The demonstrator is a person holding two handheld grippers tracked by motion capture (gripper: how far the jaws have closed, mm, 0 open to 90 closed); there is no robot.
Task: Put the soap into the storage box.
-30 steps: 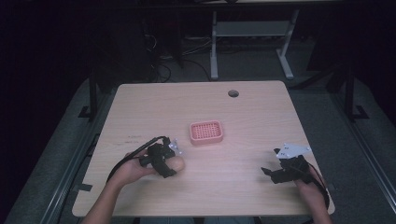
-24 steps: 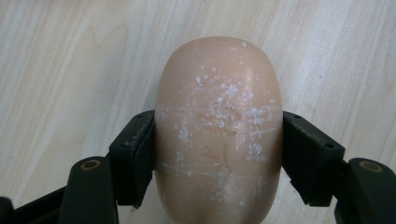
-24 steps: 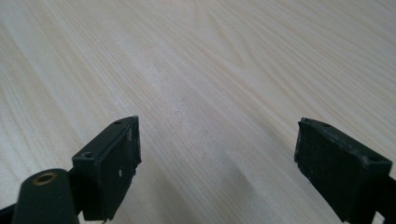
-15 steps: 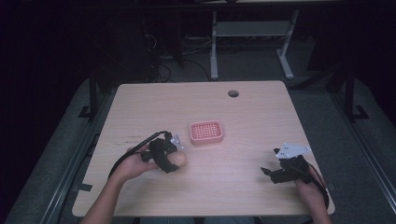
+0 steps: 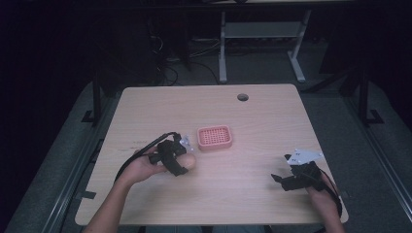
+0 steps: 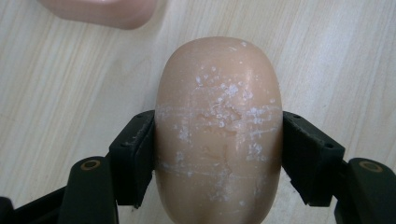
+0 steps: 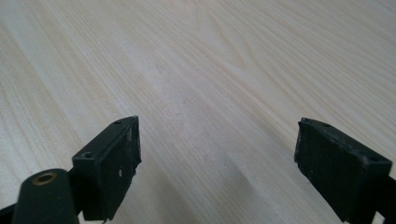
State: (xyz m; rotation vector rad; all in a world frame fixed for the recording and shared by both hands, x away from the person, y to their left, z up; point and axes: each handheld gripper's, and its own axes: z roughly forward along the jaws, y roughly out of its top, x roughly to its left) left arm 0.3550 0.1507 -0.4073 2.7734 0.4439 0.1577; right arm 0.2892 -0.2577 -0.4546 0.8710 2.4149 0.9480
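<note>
A peach-coloured oval bar of soap [image 6: 218, 126] with white flecks sits between the jaws of my left gripper [image 6: 218, 158], which is shut on its sides. In the high view the soap [image 5: 188, 161] is just off the front-left corner of a pink slotted soap dish [image 5: 214, 137] in the middle of the wooden table [image 5: 272, 121]. The left gripper [image 5: 182, 162] is held by a hand coming from the lower left. My right gripper [image 5: 281, 180] rests near the table's front right, open, with bare wood between its jaws [image 7: 217, 154].
A round cable hole [image 5: 242, 97] lies near the table's far edge. A white desk frame [image 5: 257, 39] and cables stand on the dark floor beyond. A corner of the pink dish [image 6: 100, 11] shows at the top of the left gripper view.
The left gripper with the soap has moved up and right, closer to the pink dish. The right gripper has stayed in place.
</note>
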